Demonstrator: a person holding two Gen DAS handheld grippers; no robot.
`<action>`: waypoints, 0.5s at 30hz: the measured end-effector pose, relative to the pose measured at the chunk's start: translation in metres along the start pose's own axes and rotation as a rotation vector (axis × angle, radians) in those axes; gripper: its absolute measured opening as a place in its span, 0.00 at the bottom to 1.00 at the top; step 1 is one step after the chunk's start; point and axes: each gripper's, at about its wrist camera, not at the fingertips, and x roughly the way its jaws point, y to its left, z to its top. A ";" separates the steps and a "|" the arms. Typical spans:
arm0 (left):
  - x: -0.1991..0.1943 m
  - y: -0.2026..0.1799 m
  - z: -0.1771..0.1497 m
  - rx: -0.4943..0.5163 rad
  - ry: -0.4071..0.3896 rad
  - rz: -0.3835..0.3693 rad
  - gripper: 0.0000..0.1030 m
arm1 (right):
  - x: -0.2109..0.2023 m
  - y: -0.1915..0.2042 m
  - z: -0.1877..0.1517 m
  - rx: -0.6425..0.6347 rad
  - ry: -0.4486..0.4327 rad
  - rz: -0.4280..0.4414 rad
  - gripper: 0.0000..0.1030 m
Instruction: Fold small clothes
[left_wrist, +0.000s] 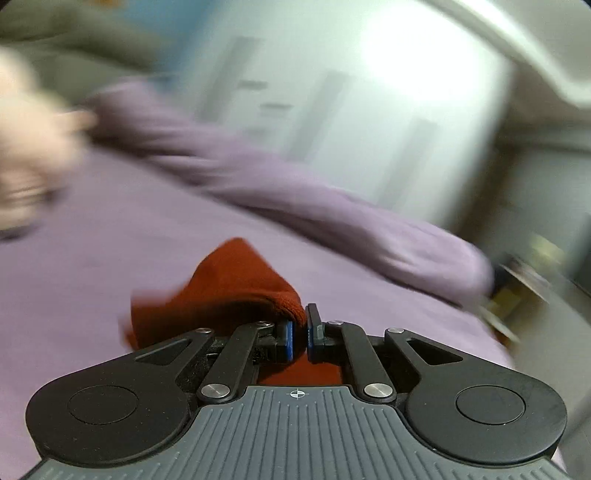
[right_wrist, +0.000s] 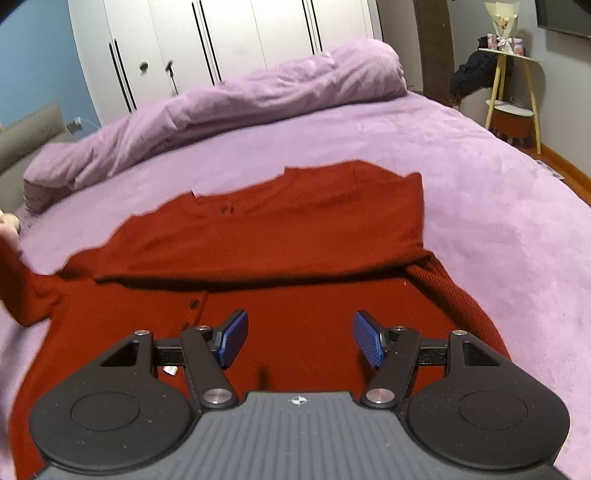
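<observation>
Purple bed: red cardigan pinched in left tongs, below wide right tongs.

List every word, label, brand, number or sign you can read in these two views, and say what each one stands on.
No readable text in either view.
Small white tag on the red cardigan: too small to read.
Items on the side table: too small to read.
Left wrist view: background blurred, nothing legible.

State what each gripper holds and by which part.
Left gripper: shut on a fold of the red cardigan, probably a sleeve end. Right gripper: open, holding nothing.
</observation>
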 end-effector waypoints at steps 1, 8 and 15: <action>0.008 -0.032 -0.010 0.039 0.027 -0.061 0.10 | -0.002 -0.001 0.001 0.011 -0.004 0.011 0.62; 0.038 -0.116 -0.093 0.207 0.204 -0.109 0.56 | -0.006 -0.018 0.010 0.068 -0.011 0.073 0.60; 0.031 -0.055 -0.108 0.157 0.288 0.130 0.67 | 0.044 -0.020 0.028 0.161 0.098 0.229 0.60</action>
